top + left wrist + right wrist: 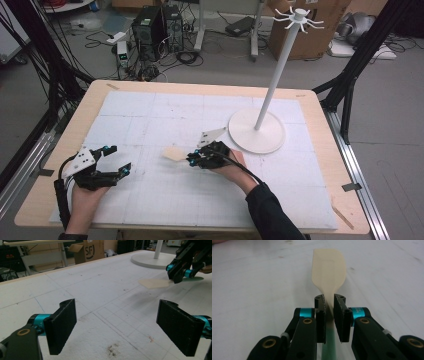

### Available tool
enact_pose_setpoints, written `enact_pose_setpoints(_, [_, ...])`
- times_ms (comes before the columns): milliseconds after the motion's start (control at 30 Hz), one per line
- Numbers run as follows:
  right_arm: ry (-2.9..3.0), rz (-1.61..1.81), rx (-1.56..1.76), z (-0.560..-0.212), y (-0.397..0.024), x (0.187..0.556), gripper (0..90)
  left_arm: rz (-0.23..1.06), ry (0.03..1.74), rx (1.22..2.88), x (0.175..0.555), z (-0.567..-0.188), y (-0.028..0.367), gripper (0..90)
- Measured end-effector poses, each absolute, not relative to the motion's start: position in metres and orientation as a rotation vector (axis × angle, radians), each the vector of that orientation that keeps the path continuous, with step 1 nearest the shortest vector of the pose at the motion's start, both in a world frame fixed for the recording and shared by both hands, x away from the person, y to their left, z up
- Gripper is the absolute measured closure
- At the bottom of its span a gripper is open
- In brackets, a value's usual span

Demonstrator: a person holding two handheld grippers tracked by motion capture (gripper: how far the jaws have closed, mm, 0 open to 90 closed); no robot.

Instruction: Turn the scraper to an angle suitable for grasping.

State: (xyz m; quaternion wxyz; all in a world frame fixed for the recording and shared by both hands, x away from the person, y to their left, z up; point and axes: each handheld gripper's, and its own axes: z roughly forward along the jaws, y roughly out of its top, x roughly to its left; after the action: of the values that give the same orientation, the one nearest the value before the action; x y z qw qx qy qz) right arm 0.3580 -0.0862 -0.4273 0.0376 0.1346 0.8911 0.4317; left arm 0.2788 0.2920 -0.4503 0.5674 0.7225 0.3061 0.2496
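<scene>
A spatula with a cream blade and a green handle is near the middle of the white board. My right gripper is shut on its neck, where the blade narrows, and the blade sticks out to the left. In the right gripper view the two pads clamp the neck, with the blade ahead of them. The left gripper view has that gripper and the blade at the far right. My left gripper rests at the board's left with its jaws wide open and nothing between them.
A white stand with a round base and a tall pole topped by hooks is at the right back. The white board covers a wooden table. Computers, cables and cardboard boxes lie on the floor beyond.
</scene>
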Motion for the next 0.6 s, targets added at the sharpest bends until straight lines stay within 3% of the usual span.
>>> enact_pose_setpoints(333, [2.886, 1.293, 0.083, -0.432, -0.016, 0.364, 81.4, 0.588, 0.715, 1.700, 0.279, -0.450, 0.292, 17.1])
enact_pose_setpoints(600, [2.942, 1.261, -0.044, -0.439, 0.018, 0.360, 81.4, 0.597, 0.707, 1.701, 0.278, -0.450, 0.291, 17.0])
